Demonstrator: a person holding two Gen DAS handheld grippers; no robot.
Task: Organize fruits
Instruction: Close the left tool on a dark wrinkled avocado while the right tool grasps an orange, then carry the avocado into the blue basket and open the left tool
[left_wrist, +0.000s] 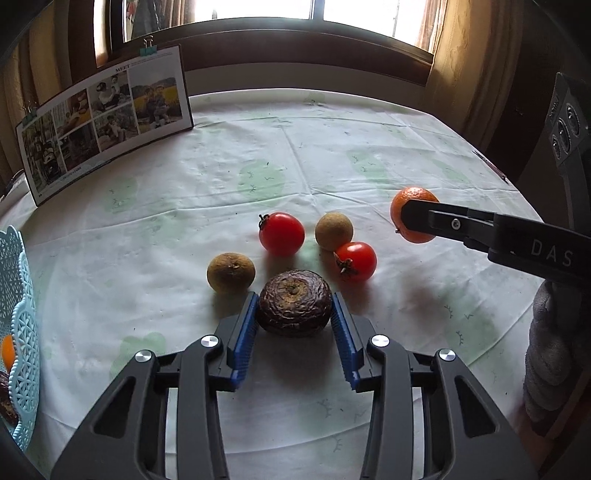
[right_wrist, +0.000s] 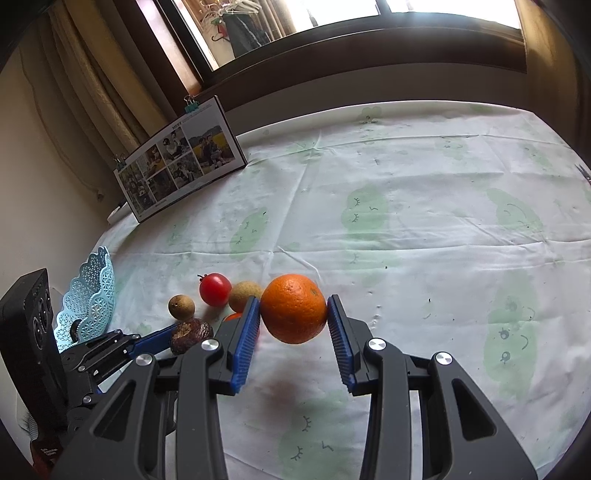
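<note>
From the left wrist view, the left gripper (left_wrist: 294, 314) has its blue ribbed pads set either side of a wrinkled dark-purple passion fruit (left_wrist: 294, 308) on the pale green-patterned tablecloth (left_wrist: 332, 155); both pads look to be touching it, though the fruit sits on the cloth, not lifted. Just beyond lie two red tomatoes (left_wrist: 282, 233) and two small brownish round fruits (left_wrist: 231, 272), all loose. At the far left edge stands a light-blue lattice plastic basket (left_wrist: 20, 332) with an orange fruit and a dark one showing through its wall, so I'd say some sorting is done. To the right, the right gripper (left_wrist: 413, 220) pinches an orange mandarin (left_wrist: 412, 197) held up off the table.

From the right wrist view, the mandarin (right_wrist: 293, 308) is clamped between the right gripper's (right_wrist: 293, 314) pads, its shadow on the cloth below. The basket (right_wrist: 90, 299) is well away at the left, past the left gripper (right_wrist: 162, 338) and passion fruit (right_wrist: 191, 335). By my reckoning six fruits remain outside the basket.
</note>
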